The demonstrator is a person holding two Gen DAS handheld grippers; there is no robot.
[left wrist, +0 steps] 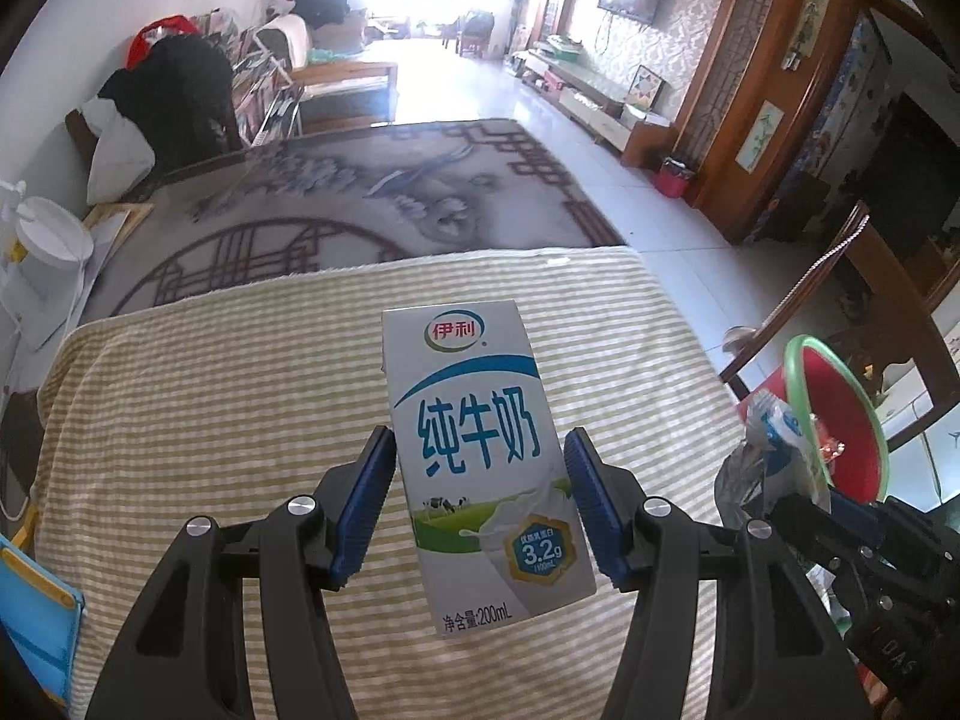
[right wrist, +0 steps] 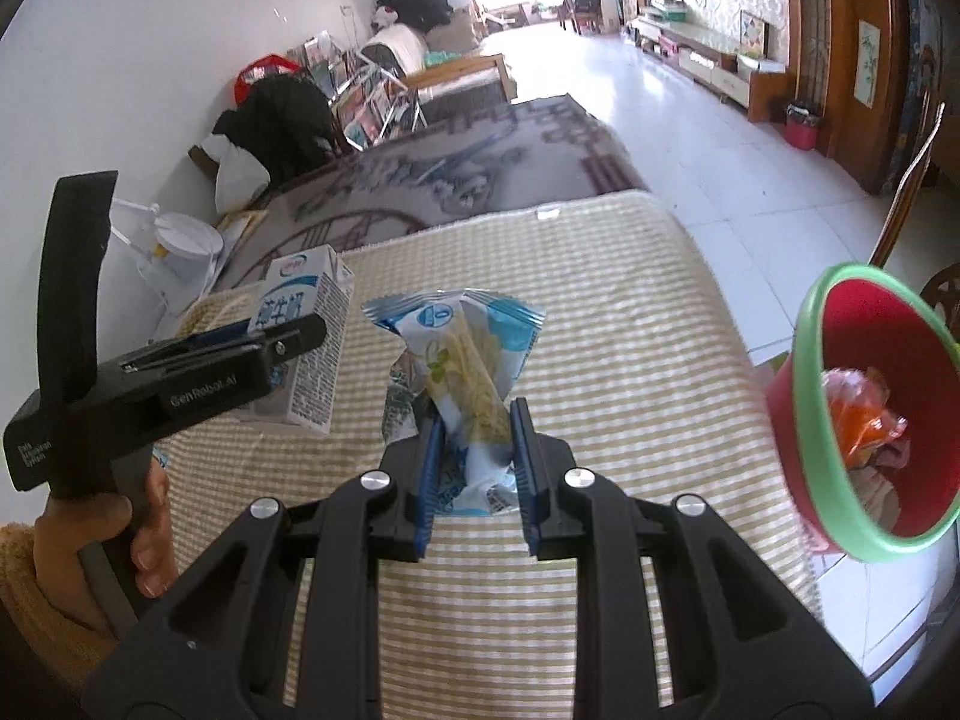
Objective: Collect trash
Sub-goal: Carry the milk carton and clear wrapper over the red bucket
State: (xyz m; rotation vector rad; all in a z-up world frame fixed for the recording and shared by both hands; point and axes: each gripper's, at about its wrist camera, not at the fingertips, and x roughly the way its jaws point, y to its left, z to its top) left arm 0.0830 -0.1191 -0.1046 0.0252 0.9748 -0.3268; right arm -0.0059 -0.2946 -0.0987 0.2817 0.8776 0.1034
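Observation:
My left gripper (left wrist: pixel 477 468) is shut on a white and blue milk carton (left wrist: pixel 480 456) and holds it upright above the striped tablecloth (left wrist: pixel 210 396). The carton (right wrist: pixel 306 342) and left gripper (right wrist: pixel 264 354) also show in the right wrist view. My right gripper (right wrist: pixel 474 438) is shut on a crumpled blue and white snack wrapper (right wrist: pixel 462 360), held above the cloth. The wrapper (left wrist: pixel 768 438) shows in the left wrist view. A red bin with a green rim (right wrist: pixel 864 408) stands off the table's right edge, holding orange wrappers (right wrist: pixel 864 420); it also shows in the left wrist view (left wrist: pixel 840 420).
A wooden chair (left wrist: pixel 840 276) stands right of the table. A patterned rug (left wrist: pixel 360 192) lies beyond the far edge. A white bin (right wrist: pixel 180 246) sits at the left by the wall. A blue object (left wrist: pixel 36 606) lies at the table's left corner.

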